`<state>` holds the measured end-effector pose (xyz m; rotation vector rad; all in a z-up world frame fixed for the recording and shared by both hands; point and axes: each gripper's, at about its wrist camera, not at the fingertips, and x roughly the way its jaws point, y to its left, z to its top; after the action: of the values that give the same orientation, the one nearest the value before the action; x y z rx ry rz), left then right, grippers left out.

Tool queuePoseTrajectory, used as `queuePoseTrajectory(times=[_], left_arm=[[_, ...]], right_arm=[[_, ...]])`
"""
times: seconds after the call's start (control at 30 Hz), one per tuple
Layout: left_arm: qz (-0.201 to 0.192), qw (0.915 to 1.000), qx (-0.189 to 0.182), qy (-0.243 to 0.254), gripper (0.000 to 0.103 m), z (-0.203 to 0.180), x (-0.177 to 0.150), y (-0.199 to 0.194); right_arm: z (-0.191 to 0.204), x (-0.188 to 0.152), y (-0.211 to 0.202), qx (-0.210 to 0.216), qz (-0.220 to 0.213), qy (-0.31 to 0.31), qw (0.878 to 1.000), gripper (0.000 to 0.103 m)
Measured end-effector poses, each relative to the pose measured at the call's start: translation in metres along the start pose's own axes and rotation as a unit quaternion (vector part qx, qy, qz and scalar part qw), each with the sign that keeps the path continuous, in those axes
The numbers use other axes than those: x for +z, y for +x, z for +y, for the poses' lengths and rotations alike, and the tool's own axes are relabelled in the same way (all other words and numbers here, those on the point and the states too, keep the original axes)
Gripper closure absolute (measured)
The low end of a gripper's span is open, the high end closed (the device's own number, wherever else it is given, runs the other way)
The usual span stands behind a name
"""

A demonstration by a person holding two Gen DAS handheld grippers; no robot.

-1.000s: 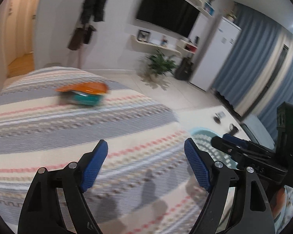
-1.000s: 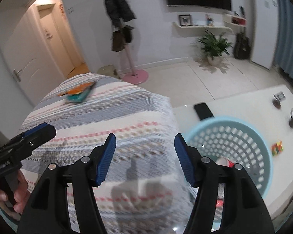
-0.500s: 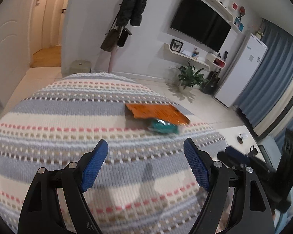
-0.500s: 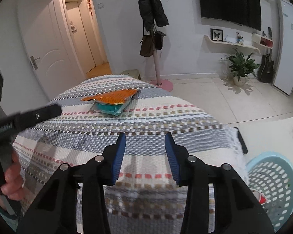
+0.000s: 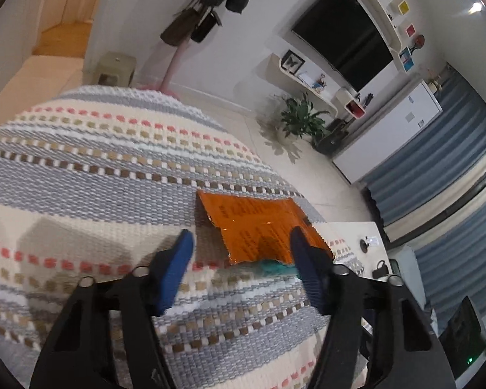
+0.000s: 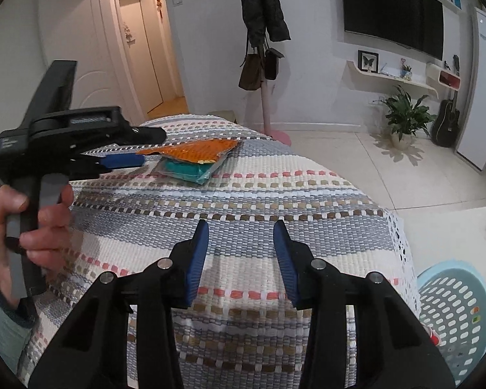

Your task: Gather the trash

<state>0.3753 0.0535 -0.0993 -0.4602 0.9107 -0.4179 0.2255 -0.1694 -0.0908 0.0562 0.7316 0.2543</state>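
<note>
I'm closing my left gripper (image 5: pixel 241 253) around the orange wrapper (image 5: pixel 259 225) lying on the striped blanket (image 5: pixel 97 178); nothing gripped yet. It looks thin, crinkly, slippery, so I'd pinch its near edge. Right gripper (image 6: pixel 239 253) hangs part-open, empty.

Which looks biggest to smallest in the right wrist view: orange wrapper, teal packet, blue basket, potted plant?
1. Blue basket, cut off by the frame edge and nearest the camera.
2. Orange wrapper.
3. Teal packet and potted plant look alike; the wrapper partly covers the packet, so no ranking.
</note>
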Motion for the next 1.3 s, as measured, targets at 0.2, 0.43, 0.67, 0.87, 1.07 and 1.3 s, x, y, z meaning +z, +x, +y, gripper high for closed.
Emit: queuePoseTrajectory(times=[0.2,0.43,0.67,0.87,1.07,1.3], left_arm=[[0.007,1.0000,0.001,-0.003,0.101,-0.001,-0.005,0.006],[-0.027,0.9993,0.024,0.011,0.102,0.004,-0.033,-0.050],[0.019,0.9973,0.039,0.059,0.102,0.026,-0.066,-0.113],[0.050,0.9879,0.098,0.109,0.101,0.038,-0.076,-0.127],[0.045,0.9814,0.130,0.134,0.100,0.028,-0.065,-0.097],[0.010,0.9776,0.164,0.131,0.049,0.022,-0.067,-0.091]], right_arm=[[0.004,0.000,-0.001,-0.005,0.000,-0.008,1.000,0.065],[0.005,-0.001,-0.002,-0.008,-0.001,-0.011,1.000,0.065],[0.003,-0.001,-0.002,-0.012,-0.001,-0.006,1.000,0.065],[0.004,-0.001,-0.003,-0.022,-0.002,-0.006,1.000,0.065],[0.005,-0.002,-0.003,-0.027,-0.003,-0.011,1.000,0.060],[0.005,-0.002,-0.004,-0.022,-0.005,-0.012,1.000,0.053]])
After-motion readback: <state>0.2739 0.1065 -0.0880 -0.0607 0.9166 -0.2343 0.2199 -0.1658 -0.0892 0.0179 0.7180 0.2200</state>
